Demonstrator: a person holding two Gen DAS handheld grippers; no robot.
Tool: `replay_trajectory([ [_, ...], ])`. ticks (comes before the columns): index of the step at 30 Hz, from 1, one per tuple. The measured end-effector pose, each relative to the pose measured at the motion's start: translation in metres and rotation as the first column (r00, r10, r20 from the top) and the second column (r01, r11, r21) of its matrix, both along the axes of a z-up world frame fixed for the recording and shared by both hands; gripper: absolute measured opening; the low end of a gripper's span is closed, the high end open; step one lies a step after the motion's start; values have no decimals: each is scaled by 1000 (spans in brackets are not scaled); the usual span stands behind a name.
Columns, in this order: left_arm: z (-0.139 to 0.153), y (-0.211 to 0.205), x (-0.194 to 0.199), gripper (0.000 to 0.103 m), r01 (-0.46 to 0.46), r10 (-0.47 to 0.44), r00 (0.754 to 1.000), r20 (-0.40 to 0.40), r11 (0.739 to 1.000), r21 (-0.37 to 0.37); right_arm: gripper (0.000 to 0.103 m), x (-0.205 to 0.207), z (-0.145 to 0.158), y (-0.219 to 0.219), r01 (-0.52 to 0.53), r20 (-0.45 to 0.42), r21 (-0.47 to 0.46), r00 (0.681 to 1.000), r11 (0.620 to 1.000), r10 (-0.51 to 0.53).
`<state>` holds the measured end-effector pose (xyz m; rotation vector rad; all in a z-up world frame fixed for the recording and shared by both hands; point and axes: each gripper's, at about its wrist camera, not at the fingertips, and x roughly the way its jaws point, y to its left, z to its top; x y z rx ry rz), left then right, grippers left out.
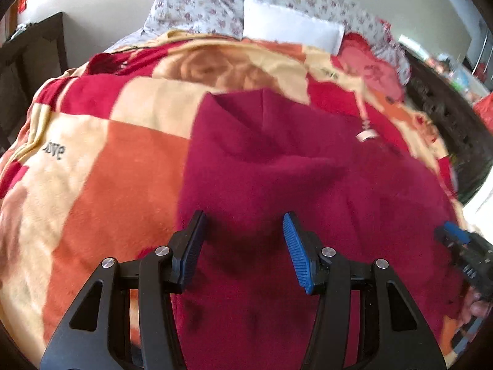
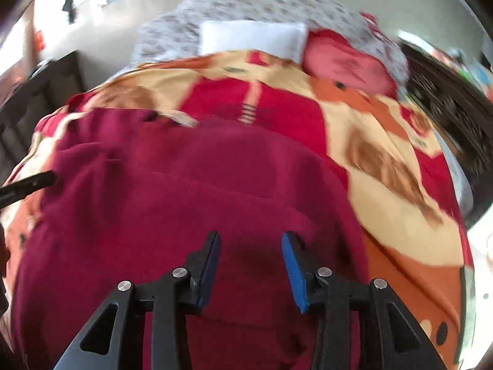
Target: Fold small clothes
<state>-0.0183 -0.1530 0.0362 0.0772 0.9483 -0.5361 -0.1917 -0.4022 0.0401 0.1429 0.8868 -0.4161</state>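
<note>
The bed's patterned blanket is carrying the maroon garment, which is running lengthwise from me toward twelve o'clock — hood farthest. My left jaws and right jaws are both hovering spread wide, gripping nothing, over its near end — left beside the nine o'clock edge.

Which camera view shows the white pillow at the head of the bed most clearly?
The left wrist view shows the white pillow best: its edges and corner are sharp against the floral bedding. In the right wrist view the pillow is visible too, but blurred.
</note>
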Motion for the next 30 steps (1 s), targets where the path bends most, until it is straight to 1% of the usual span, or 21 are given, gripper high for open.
replay_trajectory([
  [1,-8,-7,6,52,-1,1,1000,-18,1000,28,30,0,-2,-7,13,16,13,1000,1000,-14],
  [3,-15,-13,10,52,-5,7,1000,-27,999,48,30,3,-1,-15,23,48,28,999,999,-24],
  [6,-11,-15,9,53,-6,7,1000,-21,997,72,30,7,1,-16,30,58,31,998,999,-32],
  [7,-9,-14,8,53,-6,8,1000,-23,997,75,30,6,3,-17,31,58,37,998,999,-33],
  [10,0,-7,-2,53,-2,3,1000,-27,999,53,31,-11,14,-16,56,71,54,996,997,-60],
  [12,5,-5,-12,53,7,-7,1000,-18,999,43,32,-24,16,-16,46,81,84,995,995,-53],
  [13,7,-5,-18,53,11,-11,1000,-10,999,37,32,-30,15,-15,42,76,99,996,994,-49],
  [14,7,-5,-24,53,18,-17,1000,-6,999,36,32,-34,8,-13,43,44,104,998,994,-47],
  [15,4,-7,-29,53,30,-30,1000,-9,999,43,32,-35,-1,-13,50,2,99,999,994,-50],
  [16,-2,-12,-35,53,50,-49,999,-15,997,61,32,-39,-7,-14,43,-3,111,999,993,-43],
  [18,-11,-20,-44,53,75,-72,997,-29,991,114,32,-53,1,-16,50,32,142,998,989,-55],
  [19,-12,-22,-49,53,81,-80,997,-14,988,134,32,-64,12,-17,56,64,145,996,988,-66],
  [20,-10,-22,-53,53,83,-84,996,-2,987,137,33,-75,21,-18,61,92,138,993,989,-74],
  [22,-3,-20,-58,53,89,-90,996,4,989,117,39,-101,41,-23,93,138,107,985,990,-107],
  [24,3,-19,-59,53,82,-82,997,-1,993,88,43,-124,54,-34,143,133,80,979,987,-152],
  [26,9,-17,-60,53,76,-76,997,-5,995,61,44,-148,57,-48,207,105,59,972,977,-212],
  [28,14,-17,-62,53,74,-74,997,-4,996,47,44,-162,54,-59,261,73,48,962,964,-264],
  [30,17,-20,-65,53,81,-81,997,-6,996,45,44,-176,50,-69,308,49,64,949,949,-312],
])
